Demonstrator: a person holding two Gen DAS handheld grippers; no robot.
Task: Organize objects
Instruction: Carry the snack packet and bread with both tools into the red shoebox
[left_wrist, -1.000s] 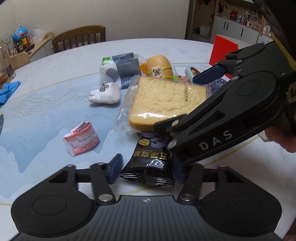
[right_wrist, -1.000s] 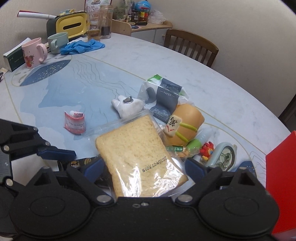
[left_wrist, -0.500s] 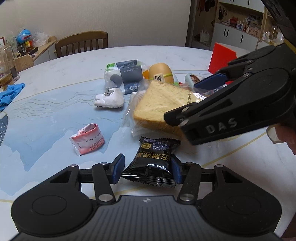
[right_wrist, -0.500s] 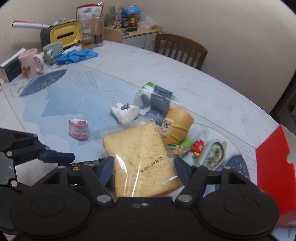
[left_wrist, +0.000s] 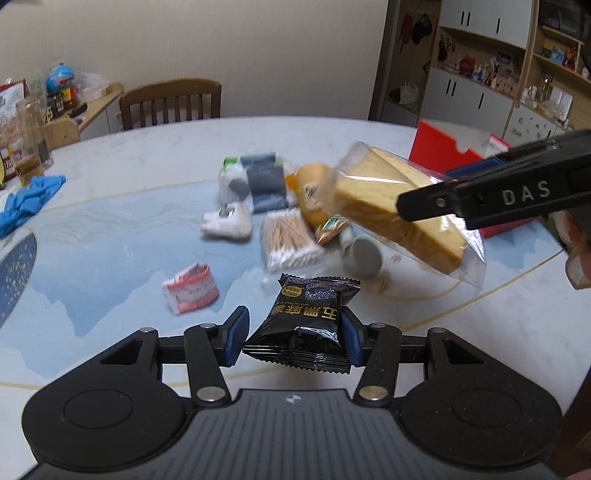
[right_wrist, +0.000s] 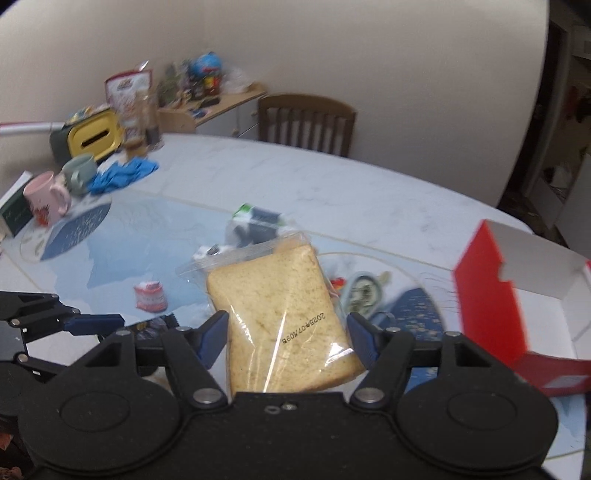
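Note:
My right gripper (right_wrist: 287, 341) is shut on a bagged slice of bread (right_wrist: 279, 323) and holds it in the air above the table; the bread also shows in the left wrist view (left_wrist: 399, 214), tilted, under the right gripper. My left gripper (left_wrist: 293, 334) is shut on a black snack packet (left_wrist: 308, 325), held just above the table. A red and white open box (right_wrist: 513, 302) stands at the right.
On the table lie a cotton swab bag (left_wrist: 291, 240), a white plush tooth (left_wrist: 227, 223), a tissue pack (left_wrist: 255, 182), a yellow toy (left_wrist: 314, 192), a red-white wrapper (left_wrist: 192, 288) and a metal-capped bottle (left_wrist: 362, 254). Mugs (right_wrist: 48, 197) and blue gloves (right_wrist: 123, 175) sit far left.
The right gripper has lifted the bagged bread off the pile and swung toward the red box, uncovering the cotton swabs. The left gripper has raised the black packet slightly.

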